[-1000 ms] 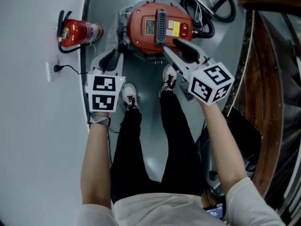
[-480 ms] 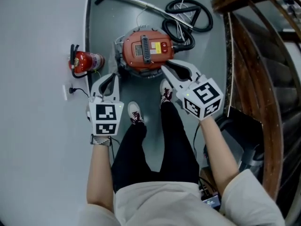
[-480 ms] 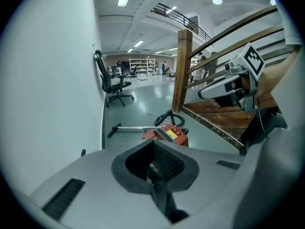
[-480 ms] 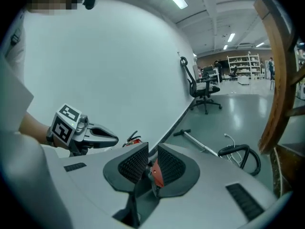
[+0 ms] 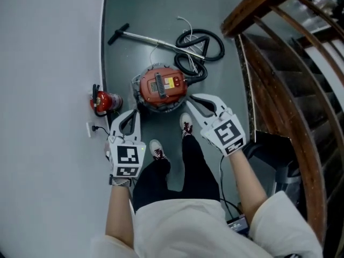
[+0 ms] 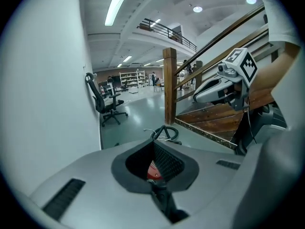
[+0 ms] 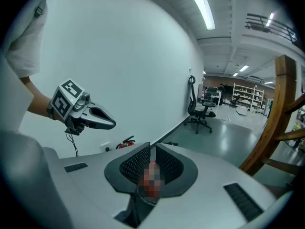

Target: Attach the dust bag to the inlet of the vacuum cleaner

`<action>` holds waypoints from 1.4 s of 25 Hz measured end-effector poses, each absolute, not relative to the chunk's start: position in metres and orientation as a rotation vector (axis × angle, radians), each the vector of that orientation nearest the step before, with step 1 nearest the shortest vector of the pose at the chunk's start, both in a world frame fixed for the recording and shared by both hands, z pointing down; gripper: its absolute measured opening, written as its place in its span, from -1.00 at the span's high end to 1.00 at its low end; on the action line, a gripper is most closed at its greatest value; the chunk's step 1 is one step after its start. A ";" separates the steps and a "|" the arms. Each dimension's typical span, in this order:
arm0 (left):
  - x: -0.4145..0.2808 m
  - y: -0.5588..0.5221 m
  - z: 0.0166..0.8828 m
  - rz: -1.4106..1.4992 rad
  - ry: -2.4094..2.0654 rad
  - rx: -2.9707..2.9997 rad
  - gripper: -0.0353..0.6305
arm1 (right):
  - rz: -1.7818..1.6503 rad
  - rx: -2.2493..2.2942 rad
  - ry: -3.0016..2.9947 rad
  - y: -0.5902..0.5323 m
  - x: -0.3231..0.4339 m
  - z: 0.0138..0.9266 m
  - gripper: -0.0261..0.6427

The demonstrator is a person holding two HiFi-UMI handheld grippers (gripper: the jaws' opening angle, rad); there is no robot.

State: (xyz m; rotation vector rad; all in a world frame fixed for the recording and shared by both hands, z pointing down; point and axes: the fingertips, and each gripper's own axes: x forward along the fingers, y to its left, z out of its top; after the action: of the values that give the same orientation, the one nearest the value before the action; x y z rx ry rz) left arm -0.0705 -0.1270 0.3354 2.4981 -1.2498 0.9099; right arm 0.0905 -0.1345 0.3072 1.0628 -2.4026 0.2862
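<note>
Grey floor (image 5: 161,15): left claw (image 5: 133,114) together, right claw (image 5: 189,102) closing (empty), both angled down above vacuum cleaner (image 5: 160,86).

We stand in a large open-plan office hall. Far ahead of the left gripper (image 6: 153,147) we see office chairs (image 6: 107,104), stocked shelving (image 6: 127,81) and a railed mezzanine (image 6: 167,31) under ceiling strip lights (image 6: 118,3). To the gripper's right climbs a wooden staircase (image 6: 209,106). On its left a fire extinguisher (image 5: 105,101) and a wall socket (image 5: 90,128) sit by the white wall (image 5: 48,63), beside a polished grey floor (image 5: 140,9).

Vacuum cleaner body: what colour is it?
Orange-red vacuum cleaner body, best seen in the head view.
</note>
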 end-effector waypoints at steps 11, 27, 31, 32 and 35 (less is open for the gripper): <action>-0.046 -0.120 0.215 0.865 -1.038 2.745 0.89 | 0.056 1.059 -2.397 -0.122 0.104 0.186 0.80; -0.051 -0.101 0.089 0.823 -1.099 2.933 0.89 | -0.133 1.059 -2.418 -0.094 0.093 0.057 0.82; -0.054 -0.099 0.068 0.797 -1.130 2.964 0.89 | -0.170 1.060 -2.429 -0.090 0.086 0.034 0.82; -0.055 -0.098 0.062 0.796 -1.134 2.972 0.89 | -0.177 1.064 -2.437 -0.090 0.083 0.028 0.82; -0.059 -0.093 0.044 0.785 -1.149 3.006 0.89 | -0.203 1.084 -2.476 -0.085 0.071 0.008 0.82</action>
State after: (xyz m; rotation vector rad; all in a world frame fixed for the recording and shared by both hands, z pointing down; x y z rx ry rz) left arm -0.0591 -0.0931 0.0435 3.0056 -1.1492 0.7851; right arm 0.0713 -0.0852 0.0078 1.0836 -2.4758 -0.2029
